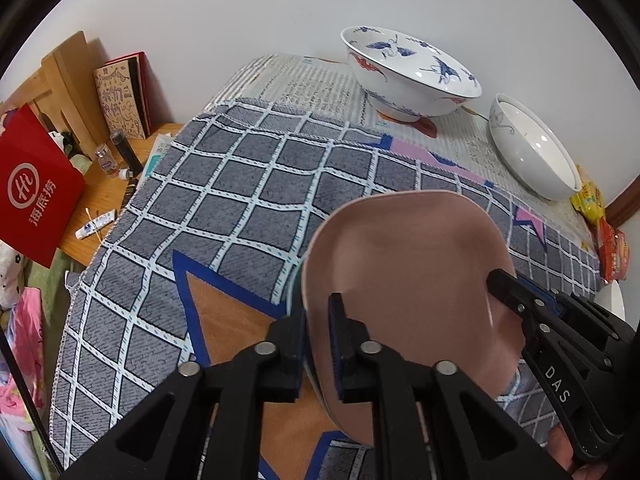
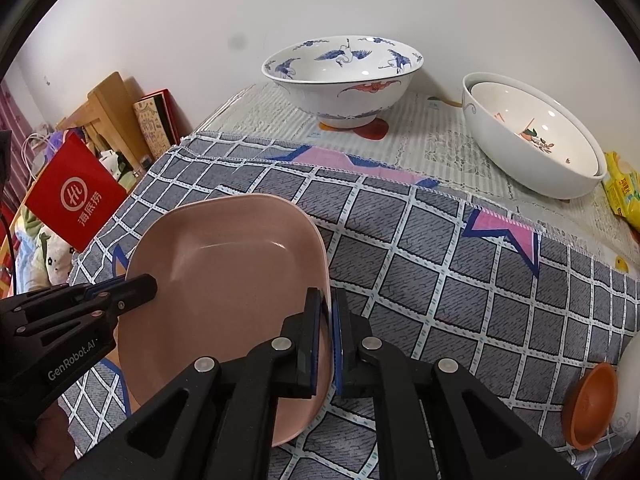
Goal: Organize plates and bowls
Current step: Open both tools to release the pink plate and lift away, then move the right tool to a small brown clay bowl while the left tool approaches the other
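A pink square plate [image 1: 400, 260] [image 2: 232, 264] lies low over the grey checked cloth [image 2: 460, 272], with a gripper at each side. My left gripper [image 1: 316, 304] straddles the plate's left rim; its jaws stand a little apart, with slack beside the rim. One left finger [image 2: 136, 290] shows above the plate's edge in the right wrist view. My right gripper [image 2: 327, 292] is shut on the opposite rim, and one of its fingers [image 1: 508, 292] reaches over the plate. At the back stand a blue crane-patterned bowl [image 2: 344, 92] and a white bowl [image 2: 532, 148] with a smaller one nested inside.
A small terracotta dish [image 2: 592, 404] leans at the right beside a white rim [image 2: 630, 380]. Yellow snack packets [image 2: 624, 188] lie by the white bowl. Left of the cloth are a red paper bag [image 1: 36, 196] and a wooden side table [image 1: 104, 184] with small bottles and books.
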A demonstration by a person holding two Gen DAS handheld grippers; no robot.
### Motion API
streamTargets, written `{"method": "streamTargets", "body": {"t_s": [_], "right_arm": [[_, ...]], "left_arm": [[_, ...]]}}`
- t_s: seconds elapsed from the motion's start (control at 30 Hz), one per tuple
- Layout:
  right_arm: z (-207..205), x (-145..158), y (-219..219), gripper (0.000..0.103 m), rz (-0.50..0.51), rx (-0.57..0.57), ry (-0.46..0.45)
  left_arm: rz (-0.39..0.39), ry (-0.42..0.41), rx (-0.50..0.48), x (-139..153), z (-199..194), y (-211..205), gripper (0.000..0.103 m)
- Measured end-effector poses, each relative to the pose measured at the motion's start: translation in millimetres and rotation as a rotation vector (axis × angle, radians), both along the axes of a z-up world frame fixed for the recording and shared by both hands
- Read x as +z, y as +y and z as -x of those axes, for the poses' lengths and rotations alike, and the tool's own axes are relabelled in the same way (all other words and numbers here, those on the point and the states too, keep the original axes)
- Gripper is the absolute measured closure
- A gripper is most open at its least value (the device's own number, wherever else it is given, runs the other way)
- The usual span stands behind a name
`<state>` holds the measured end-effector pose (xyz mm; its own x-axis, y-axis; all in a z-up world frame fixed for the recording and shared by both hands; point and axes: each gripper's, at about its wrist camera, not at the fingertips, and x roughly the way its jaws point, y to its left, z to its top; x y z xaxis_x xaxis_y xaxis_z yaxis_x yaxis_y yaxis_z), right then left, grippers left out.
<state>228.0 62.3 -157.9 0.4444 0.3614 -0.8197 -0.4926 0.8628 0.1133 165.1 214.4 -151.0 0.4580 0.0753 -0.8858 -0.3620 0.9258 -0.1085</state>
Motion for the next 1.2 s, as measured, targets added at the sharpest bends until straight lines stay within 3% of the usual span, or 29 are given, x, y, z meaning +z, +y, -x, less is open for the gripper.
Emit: {"method": "streamTargets", "body": {"t_s": [0.07,0.2,0.37,0.6,0.73,0.93,1.2], "right_arm": [[2.1,1.7,-1.9,0.092,-0.002,-0.002,-0.001],[9.0,7.9,-8.8,0.089,-0.015,-0.004,-0.008],[22.5,18.9,-21.8,0.086,-0.018,-0.003,-0.027],[48.9,47.2,-76.7,0.071,-0.032,-0.071,-0.092],[68.8,70.1,-131.0,0.062,-0.007,-0.161,-0.178],[103.3,88.4,-227.6,0.061,0.033,-0.298,-0.288],[132.5,77.0,-331.2,0.061,0.031,-0.396,-0.222]], "left_arm": [[-0.001,0.002,-0.005,2.1,3.4,-2.6,0.086],[-0.034,0.000,-0.019,9.3,9.8,-9.2,0.069],[-0.052,-0.006,-0.027,20.7,19.1,-16.2,0.068],[-0.090,-0.036,-0.048,47.7,32.4,-43.7,0.068],[-0.107,-0.076,-0.088,68.5,38.6,-81.7,0.068],[-0.134,-0.136,-0.156,87.9,44.5,-160.8,0.062],[-0.147,-0.174,-0.245,99.9,54.8,-266.5,0.062]]}}
